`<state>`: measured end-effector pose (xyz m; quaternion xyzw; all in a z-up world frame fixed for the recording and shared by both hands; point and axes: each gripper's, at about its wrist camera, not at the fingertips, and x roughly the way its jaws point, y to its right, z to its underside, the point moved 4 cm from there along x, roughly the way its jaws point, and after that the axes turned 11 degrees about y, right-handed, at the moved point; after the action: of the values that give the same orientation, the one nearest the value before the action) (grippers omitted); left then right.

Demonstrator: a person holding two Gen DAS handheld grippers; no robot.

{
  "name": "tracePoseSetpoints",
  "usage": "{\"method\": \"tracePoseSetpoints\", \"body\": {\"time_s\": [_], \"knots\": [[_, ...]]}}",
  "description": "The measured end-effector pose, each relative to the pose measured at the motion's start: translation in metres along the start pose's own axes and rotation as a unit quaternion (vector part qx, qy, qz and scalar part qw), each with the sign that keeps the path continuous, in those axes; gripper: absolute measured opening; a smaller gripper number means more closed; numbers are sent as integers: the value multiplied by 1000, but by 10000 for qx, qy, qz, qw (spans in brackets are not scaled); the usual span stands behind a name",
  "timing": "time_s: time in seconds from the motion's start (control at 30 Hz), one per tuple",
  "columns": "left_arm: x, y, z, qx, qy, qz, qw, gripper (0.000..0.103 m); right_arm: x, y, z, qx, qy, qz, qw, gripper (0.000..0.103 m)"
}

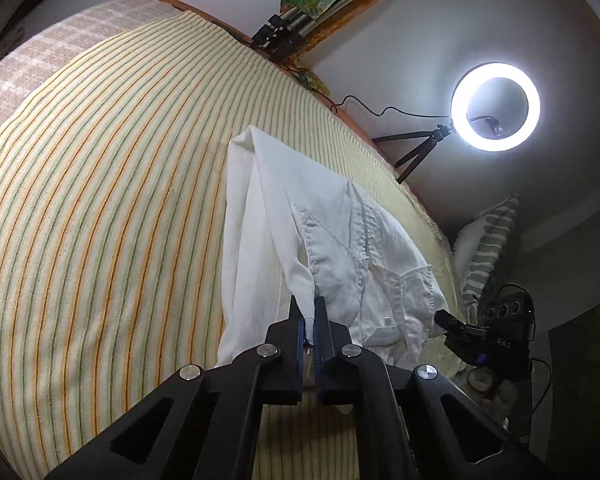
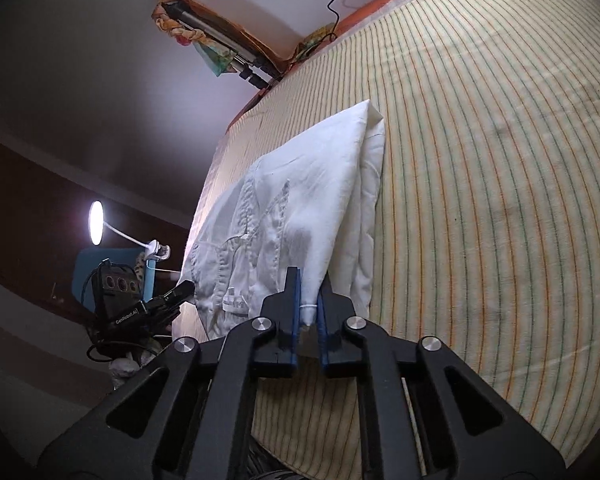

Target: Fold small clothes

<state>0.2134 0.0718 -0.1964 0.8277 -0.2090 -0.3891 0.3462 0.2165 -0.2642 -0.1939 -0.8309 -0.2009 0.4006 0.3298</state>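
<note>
A small white garment [image 1: 300,240] with stitched seams and a pocket lies partly folded on the striped bedsheet [image 1: 100,200]. My left gripper [image 1: 308,308] is shut on its near edge, and the cloth rises from the sheet to the pads. In the right wrist view the same garment [image 2: 300,208] lies on the sheet [image 2: 480,160], and my right gripper [image 2: 310,284] is shut on another part of its near edge. The other gripper shows at the garment's side in each view, on the right of the left wrist view [image 1: 472,332] and on the left of the right wrist view [image 2: 156,304].
A lit ring light on a small tripod [image 1: 496,106] stands beyond the bed's far edge. A striped pillow [image 1: 488,248] lies at the right. A bundle of tripods and colourful cloth [image 1: 320,4] sits by the wall. A desk lamp [image 2: 97,222] glows at left.
</note>
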Motion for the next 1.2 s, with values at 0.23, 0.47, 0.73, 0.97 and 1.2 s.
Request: {"method": "tracePoseSetpoints", "body": {"time_s": [0.23, 0.47, 0.73, 0.97, 1.2], "knots": [[-22, -10, -8, -105, 55, 57, 9999, 0, -15, -3, 15, 281, 30, -334, 9990, 4], [-4, -38, 25, -114, -131, -305, 9994, 0, -2, 24, 38, 202, -235, 188, 9993, 4], [-36, -12, 19, 863, 41, -697, 9938, 23, -24, -21, 25, -1380, -371, 759, 9868, 12], [-45, 35, -18, 1727, 584, -803, 9800, 32, -26, -64, -21, -2227, 215, 746, 9718, 17], [30, 71, -47, 2152, 530, -835, 9715, 34, 47, -77, -52, -2727, 156, 867, 9581, 17]]}}
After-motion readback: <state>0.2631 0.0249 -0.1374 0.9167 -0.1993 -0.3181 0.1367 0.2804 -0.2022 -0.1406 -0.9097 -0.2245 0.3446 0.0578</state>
